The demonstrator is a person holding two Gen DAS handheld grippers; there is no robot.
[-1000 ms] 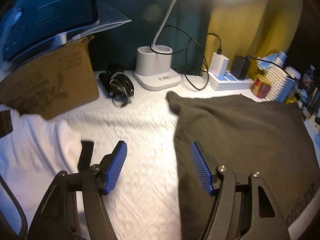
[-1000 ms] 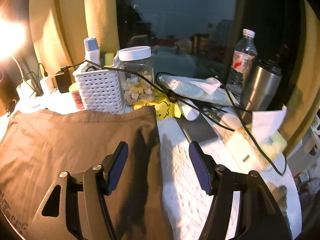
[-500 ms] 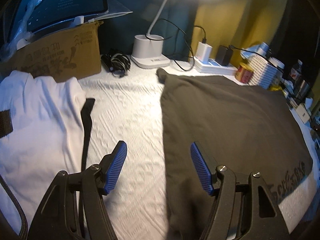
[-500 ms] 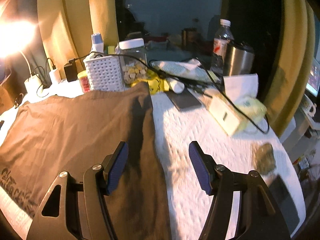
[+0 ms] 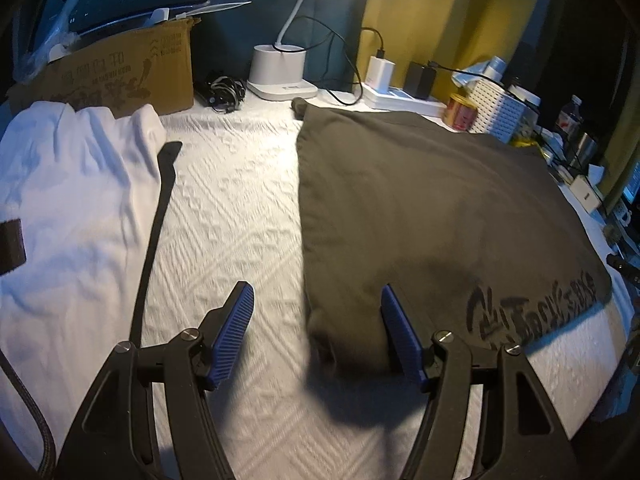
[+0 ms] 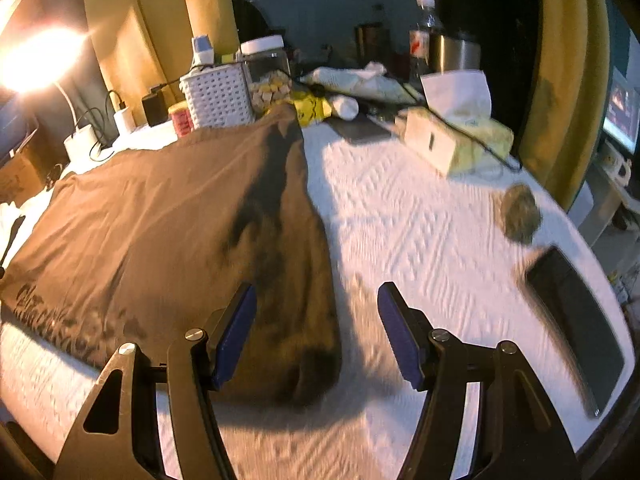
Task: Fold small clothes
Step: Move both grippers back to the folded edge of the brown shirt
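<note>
A dark brown garment [image 5: 420, 208] with black lettering lies flat on the white textured table cover; it also shows in the right wrist view [image 6: 172, 224]. My left gripper [image 5: 318, 334] is open and empty above the garment's near left corner. My right gripper [image 6: 318, 334] is open and empty above its near right corner. A white garment [image 5: 68, 200] with a black strap lies at the left.
A cardboard box [image 5: 120, 72], lamp base [image 5: 280, 74], power strip [image 5: 396, 94] and white basket [image 5: 500, 110] line the back edge. On the right are a tissue box [image 6: 456, 136], a crumpled grey lump [image 6: 520, 218] and a phone [image 6: 576, 324].
Both grippers have pulled back toward the table's near edge, from the garment's far corners to its near corners. Both stayed open and empty.
</note>
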